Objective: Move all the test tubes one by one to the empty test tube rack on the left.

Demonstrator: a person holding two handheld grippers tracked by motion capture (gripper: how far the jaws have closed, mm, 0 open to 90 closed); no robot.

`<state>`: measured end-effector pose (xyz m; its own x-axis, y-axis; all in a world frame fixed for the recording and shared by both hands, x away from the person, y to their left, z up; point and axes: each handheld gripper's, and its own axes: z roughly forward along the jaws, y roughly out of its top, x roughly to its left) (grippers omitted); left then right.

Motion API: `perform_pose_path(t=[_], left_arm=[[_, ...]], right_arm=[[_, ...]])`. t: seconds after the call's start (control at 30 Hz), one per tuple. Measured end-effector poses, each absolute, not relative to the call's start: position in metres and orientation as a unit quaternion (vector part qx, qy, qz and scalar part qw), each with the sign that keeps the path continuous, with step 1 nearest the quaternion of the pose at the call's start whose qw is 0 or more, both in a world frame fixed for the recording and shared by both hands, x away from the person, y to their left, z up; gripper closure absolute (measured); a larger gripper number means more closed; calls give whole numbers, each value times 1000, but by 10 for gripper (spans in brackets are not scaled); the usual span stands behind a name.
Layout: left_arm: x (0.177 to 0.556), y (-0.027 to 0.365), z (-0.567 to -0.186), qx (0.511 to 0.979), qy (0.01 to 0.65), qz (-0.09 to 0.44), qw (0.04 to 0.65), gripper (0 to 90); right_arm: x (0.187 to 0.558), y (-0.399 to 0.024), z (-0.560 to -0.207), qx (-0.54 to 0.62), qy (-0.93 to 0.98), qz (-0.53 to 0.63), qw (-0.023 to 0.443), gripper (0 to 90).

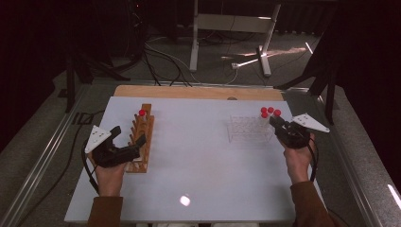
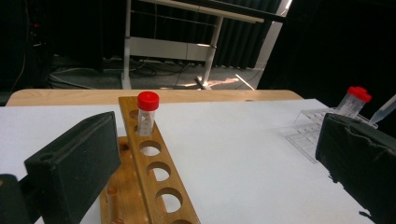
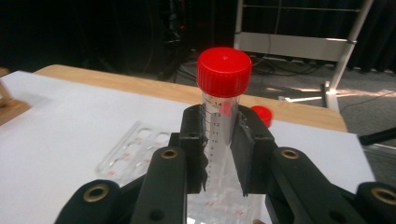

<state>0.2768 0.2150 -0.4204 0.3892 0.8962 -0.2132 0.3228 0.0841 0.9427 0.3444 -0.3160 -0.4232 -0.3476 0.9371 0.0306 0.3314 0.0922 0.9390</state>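
Tube in play: a clear plastic tube [image 3: 219, 140] with a red screw cap [image 3: 223, 71], printed scale down its side, pinched upright between the jaws of the right gripper [image 3: 219, 154], just under the cap.
Where it is: at the right side of the white table [image 1: 198, 165], over the clear plastic rack [image 1: 248, 128]; in the high view the right gripper [image 1: 280, 126] sits at that rack's right end, among the other red-capped tubes [image 1: 270, 112]. Whether the tube's tip is clear of its slot I cannot tell.
Right tongs: closed on the tube, pads flat against its wall on both sides, tube straight between them.
Left tongs: the left gripper [image 1: 127, 142] stands wide, nothing between the jaws, right beside the wooden rack [image 1: 142, 137]; in its own view the rack [image 2: 154, 172] runs up between the two black jaws.
Wooden rack: one red-capped tube [image 2: 146, 114] already stands in a far hole, and several holes nearer the gripper are free.
Handling, my read: light, looks empty, so weight is no trouble. The wall is stiff and smooth, and that means slippery; a round tube may swivel or slide in flat pads if tilted.
Fragility: plastic, not likely to shatter, but a hard squeeze could crack it.
Best hold: just where it is now, high on the straight part below the cap, leaving the lower length free to enter a hole.
Watch out for: the light clear rack, which could lift or skid along if the tube drags in its slot.
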Motion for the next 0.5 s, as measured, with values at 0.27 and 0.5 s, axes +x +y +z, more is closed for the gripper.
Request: perform_pose_path(t=[0.27,0.5], left_arm=[[276,212,-418,627,484,260,552,6],[275,204,-414,638,477,253,549,6]], right_arm=[[328,-306,-436,461,681,486,296,742],[321,-297,-445,448,696,490,275,742]])
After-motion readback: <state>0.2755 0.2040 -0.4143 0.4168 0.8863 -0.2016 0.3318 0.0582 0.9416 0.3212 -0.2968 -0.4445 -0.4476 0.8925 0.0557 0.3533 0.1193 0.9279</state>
